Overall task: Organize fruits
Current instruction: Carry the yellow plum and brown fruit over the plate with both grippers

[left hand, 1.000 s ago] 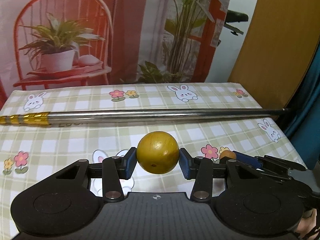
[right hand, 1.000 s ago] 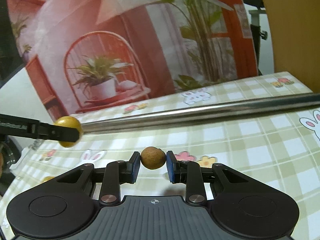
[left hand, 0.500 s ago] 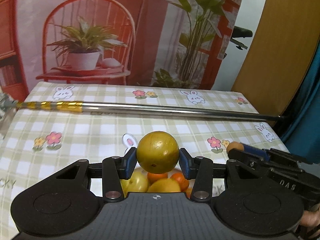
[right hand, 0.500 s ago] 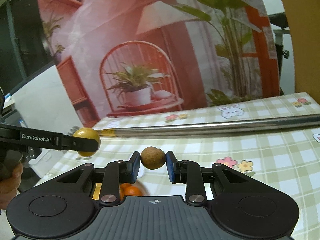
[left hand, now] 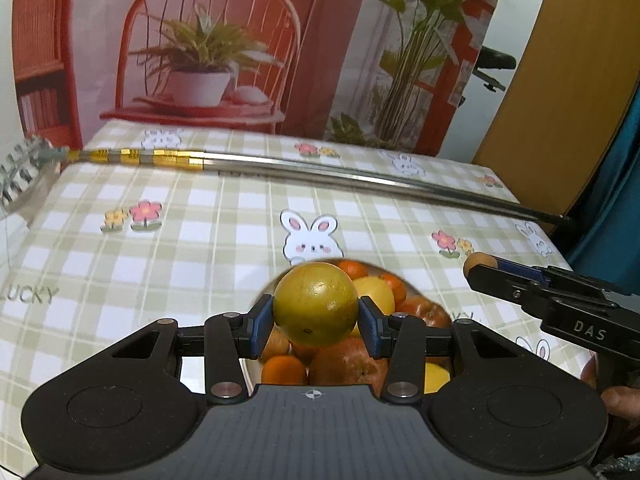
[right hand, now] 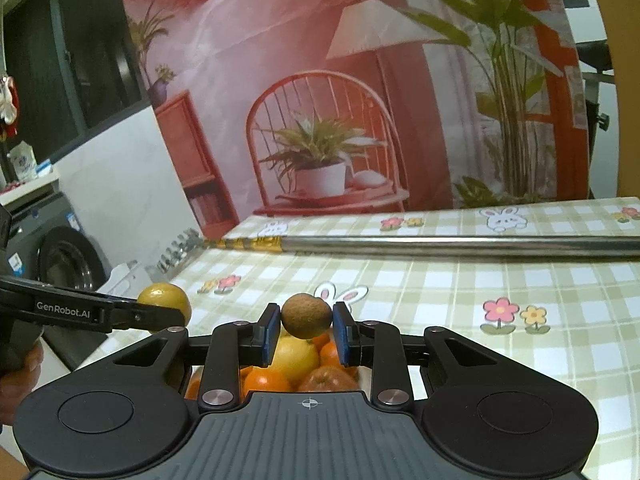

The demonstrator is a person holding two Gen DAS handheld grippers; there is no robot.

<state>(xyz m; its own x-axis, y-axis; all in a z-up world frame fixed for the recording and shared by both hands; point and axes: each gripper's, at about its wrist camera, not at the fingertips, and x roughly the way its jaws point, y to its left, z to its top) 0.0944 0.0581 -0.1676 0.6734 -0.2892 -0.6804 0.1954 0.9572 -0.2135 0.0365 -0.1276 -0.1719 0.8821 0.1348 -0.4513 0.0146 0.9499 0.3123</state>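
My left gripper point(left hand: 316, 318) is shut on a yellow-green round fruit point(left hand: 315, 303) and holds it above a white bowl point(left hand: 250, 368) with several oranges, a lemon and an apple. My right gripper point(right hand: 306, 326) is shut on a small brown fruit point(right hand: 306, 315) and hangs over the same bowl's fruit point(right hand: 296, 360). In the right wrist view the left gripper point(right hand: 100, 312) comes in from the left with its yellow-green fruit point(right hand: 165, 300). In the left wrist view the right gripper point(left hand: 552, 304) comes in from the right with its brown fruit point(left hand: 476, 261).
The table point(left hand: 200, 248) has a green checked cloth with rabbits and flowers. A long metal pole with a gold end point(left hand: 320, 172) lies across the far side. A printed backdrop stands behind. A washing machine point(right hand: 64, 256) is off the table's left edge.
Both grippers have drawn back and risen with their fruits still held. The fruit bowl has come into view beneath both of them.
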